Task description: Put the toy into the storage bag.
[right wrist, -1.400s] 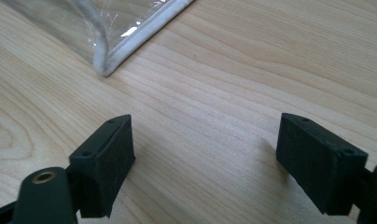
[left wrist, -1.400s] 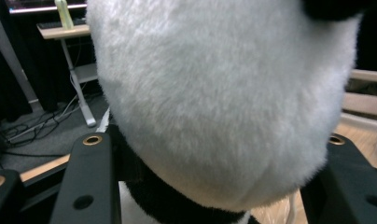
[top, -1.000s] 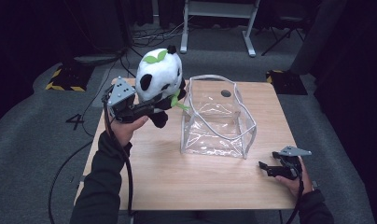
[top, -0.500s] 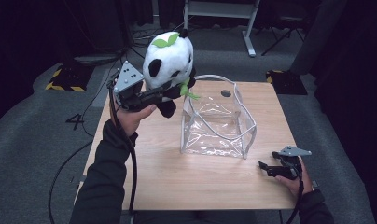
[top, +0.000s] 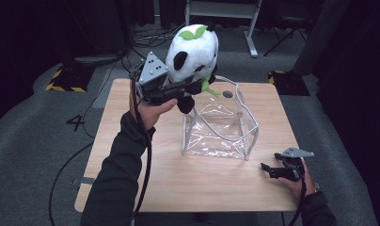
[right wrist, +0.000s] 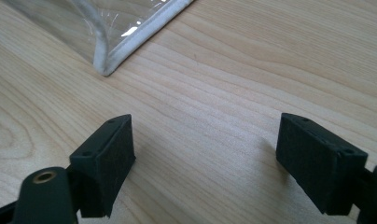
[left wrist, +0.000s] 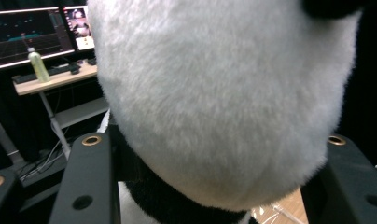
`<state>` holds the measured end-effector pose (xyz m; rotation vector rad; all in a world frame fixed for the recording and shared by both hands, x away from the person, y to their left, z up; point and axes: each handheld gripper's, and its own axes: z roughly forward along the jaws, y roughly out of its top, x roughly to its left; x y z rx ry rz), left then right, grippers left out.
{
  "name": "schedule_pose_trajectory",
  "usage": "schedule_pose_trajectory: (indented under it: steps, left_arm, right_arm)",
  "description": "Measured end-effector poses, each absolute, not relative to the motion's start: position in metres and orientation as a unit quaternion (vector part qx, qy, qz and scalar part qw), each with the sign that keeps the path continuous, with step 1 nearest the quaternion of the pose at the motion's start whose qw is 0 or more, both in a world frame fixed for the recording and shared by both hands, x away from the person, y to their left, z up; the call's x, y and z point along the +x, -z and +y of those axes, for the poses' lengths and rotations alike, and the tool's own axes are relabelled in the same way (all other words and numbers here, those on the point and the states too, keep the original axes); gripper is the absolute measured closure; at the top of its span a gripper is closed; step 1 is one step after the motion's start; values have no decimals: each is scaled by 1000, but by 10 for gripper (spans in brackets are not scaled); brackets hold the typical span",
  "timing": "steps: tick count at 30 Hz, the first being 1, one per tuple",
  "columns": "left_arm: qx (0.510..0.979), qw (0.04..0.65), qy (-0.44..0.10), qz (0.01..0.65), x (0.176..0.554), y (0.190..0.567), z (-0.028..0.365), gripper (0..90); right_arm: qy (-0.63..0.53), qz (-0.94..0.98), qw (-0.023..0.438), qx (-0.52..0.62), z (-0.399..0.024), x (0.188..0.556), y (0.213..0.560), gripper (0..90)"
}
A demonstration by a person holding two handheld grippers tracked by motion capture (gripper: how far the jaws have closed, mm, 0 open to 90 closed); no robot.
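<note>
A plush panda (top: 193, 52) with a green leaf on its head hangs in the air above the far left rim of a clear plastic bag (top: 221, 125) that stands open on the wooden table (top: 141, 155). My left gripper (top: 181, 88) is shut on the panda's body; in the left gripper view its white fur (left wrist: 214, 93) bulges between the two jaws. My right gripper (top: 268, 169) rests low at the table's near right corner, open, with nothing between its pads (right wrist: 107, 154). The bag's white-piped corner (right wrist: 107, 65) lies just ahead of it.
A small dark round mark (top: 227, 94) sits on the table behind the bag. Cables and a yellow-black striped block (top: 63, 77) lie on the grey floor to the left. A desk with monitors and a bottle (left wrist: 37, 65) stands far off.
My left gripper has lifted the panda higher and carried it to the right, toward the bag's opening. The right gripper has stayed still.
</note>
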<state>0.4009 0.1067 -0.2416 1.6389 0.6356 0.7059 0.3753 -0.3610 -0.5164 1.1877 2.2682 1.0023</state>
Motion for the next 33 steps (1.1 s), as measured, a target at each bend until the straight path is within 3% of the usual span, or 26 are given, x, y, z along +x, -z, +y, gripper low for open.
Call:
schedule_pose_trajectory:
  steps: [33]
  left_arm:
    - [718, 594, -243, 270, 420, 267, 40, 412]
  right_arm:
    - [-358, 809, 194, 424, -361, 375, 516, 193]
